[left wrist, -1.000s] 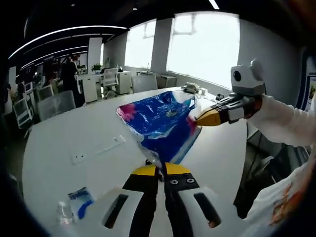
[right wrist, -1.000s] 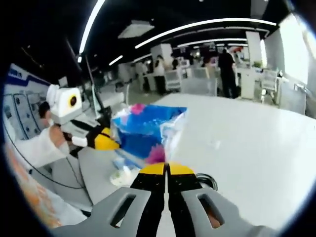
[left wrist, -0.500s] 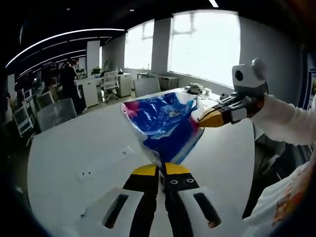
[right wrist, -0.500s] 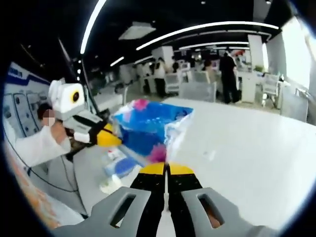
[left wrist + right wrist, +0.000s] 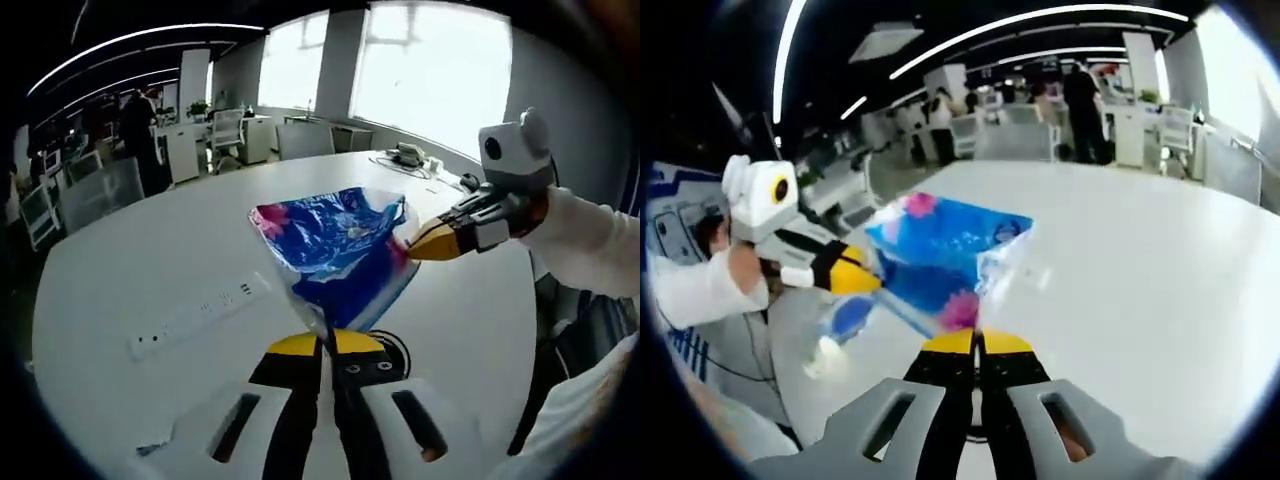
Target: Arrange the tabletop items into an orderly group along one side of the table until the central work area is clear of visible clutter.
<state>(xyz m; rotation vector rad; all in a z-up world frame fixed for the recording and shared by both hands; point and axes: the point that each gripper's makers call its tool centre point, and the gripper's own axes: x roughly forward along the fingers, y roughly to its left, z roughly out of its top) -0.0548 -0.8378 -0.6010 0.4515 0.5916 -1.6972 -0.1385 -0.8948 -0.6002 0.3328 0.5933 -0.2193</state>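
The left gripper (image 5: pixel 322 345) has its jaws pressed together on one end of a blue plastic bag (image 5: pixel 335 250), and the right gripper (image 5: pixel 978 342) pinches the other end the same way. The bag hangs in the air between them, above the white table (image 5: pixel 130 260). What is inside it is hard to tell. A white power strip (image 5: pixel 197 316) lies on the table nearby.

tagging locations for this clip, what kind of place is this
Most likely an open-plan office or meeting area: a large white table with a power strip on it, rows of desks and office chairs behind, and big windows. Both grippers hold a blue plastic bag.
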